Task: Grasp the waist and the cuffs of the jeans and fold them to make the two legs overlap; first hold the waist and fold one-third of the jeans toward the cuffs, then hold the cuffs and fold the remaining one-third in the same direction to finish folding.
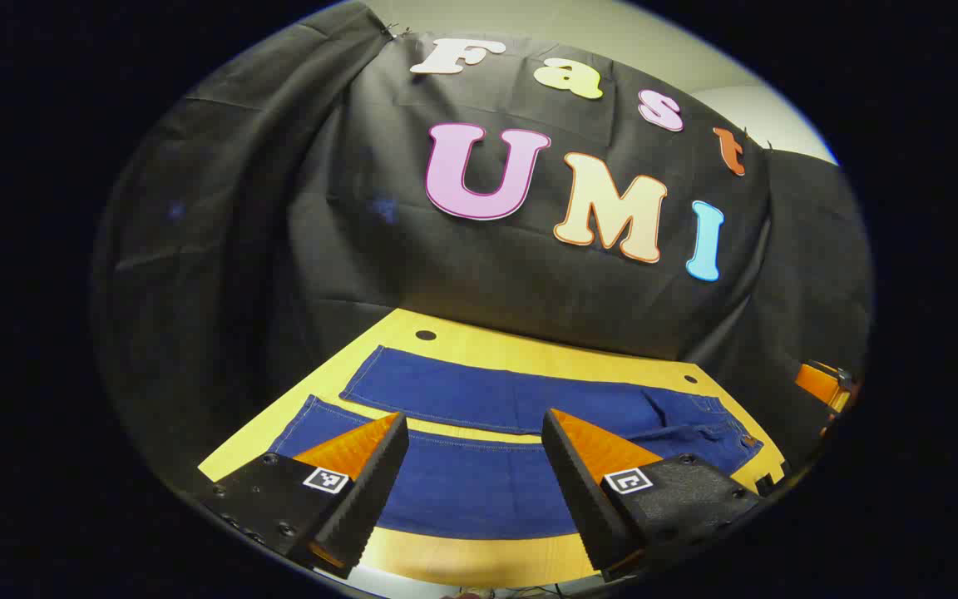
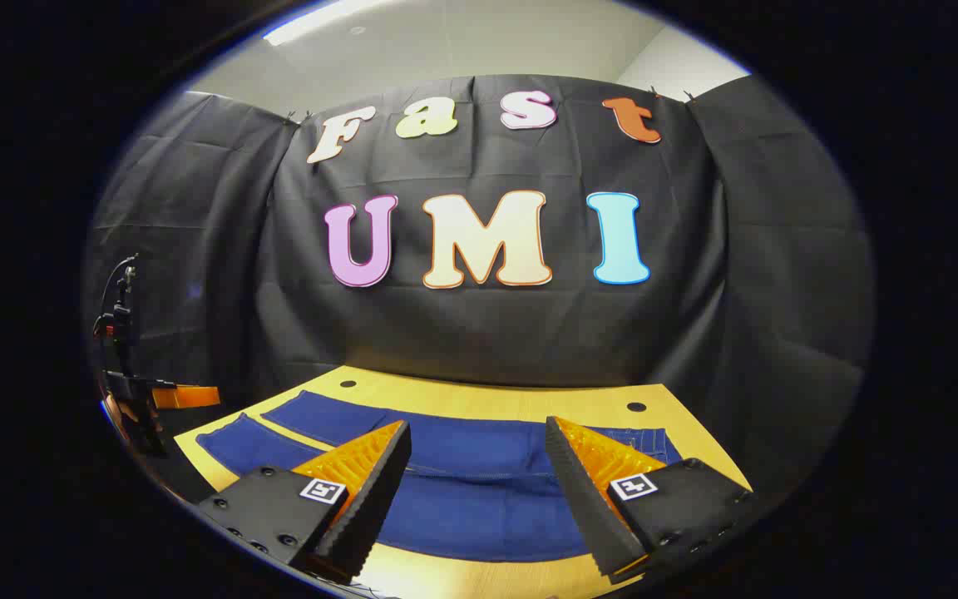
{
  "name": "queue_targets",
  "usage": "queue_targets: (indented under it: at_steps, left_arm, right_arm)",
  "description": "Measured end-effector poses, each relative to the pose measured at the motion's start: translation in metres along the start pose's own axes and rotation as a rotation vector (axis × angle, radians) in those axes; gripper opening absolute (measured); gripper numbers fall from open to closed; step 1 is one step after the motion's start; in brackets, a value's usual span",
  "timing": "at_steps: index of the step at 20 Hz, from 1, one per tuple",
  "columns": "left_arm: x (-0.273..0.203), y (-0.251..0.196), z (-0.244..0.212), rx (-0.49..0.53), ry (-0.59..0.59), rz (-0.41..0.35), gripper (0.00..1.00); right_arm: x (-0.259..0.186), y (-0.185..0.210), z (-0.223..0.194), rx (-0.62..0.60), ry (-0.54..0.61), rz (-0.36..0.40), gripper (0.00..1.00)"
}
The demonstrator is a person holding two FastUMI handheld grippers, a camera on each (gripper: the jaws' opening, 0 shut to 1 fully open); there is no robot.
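Observation:
Dark blue jeans [image 1: 479, 408] lie flat on the yellow table [image 1: 462, 566], both legs spread apart with a strip of table between them. In the left gripper view the cuffs point left and the waist [image 1: 716, 428] lies at the right. My left gripper [image 1: 475, 428] hovers open above the near leg, nothing between its fingers. In the right gripper view the jeans [image 2: 479, 478] stretch across the table, waist [image 2: 654, 445] at the right. My right gripper [image 2: 477, 437] hangs open over the near leg, holding nothing. The left gripper [image 2: 155, 399] shows far off at the left edge.
The table [image 2: 487, 391] has two small dark holes [image 2: 348, 384] near its back edge. Black cloth walls close in behind and at both sides. A stand with cables [image 2: 117, 316] rises at the left in the right gripper view. An orange part of the right gripper [image 1: 824, 383] shows at the right edge.

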State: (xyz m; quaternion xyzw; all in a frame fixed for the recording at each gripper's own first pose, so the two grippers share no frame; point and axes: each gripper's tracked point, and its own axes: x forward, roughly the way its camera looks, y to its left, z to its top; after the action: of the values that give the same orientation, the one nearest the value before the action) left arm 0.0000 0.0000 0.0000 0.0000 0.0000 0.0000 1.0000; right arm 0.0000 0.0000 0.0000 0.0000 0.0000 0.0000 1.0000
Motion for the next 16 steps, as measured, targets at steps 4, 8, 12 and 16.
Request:
queue_targets:
  at_steps: [4,8,12,16]
  left_arm:
    - [0.000,0.012,-0.005,0.011,0.014,-0.009,0.95]
    - [0.005,0.019,-0.011,0.013,0.030,-0.031,0.95]
    - [0.010,0.030,-0.018,0.023,0.052,-0.047,0.95]
    - [0.009,0.047,-0.029,0.073,0.091,-0.055,0.95]
  right_arm:
    - [-0.001,0.009,-0.008,0.014,0.020,-0.006,0.99]
    - [-0.001,0.016,-0.016,0.030,0.042,-0.033,0.99]
    - [-0.001,0.023,-0.020,0.043,0.039,-0.046,0.99]
    - [-0.002,0.028,-0.025,0.065,0.047,-0.066,0.99]
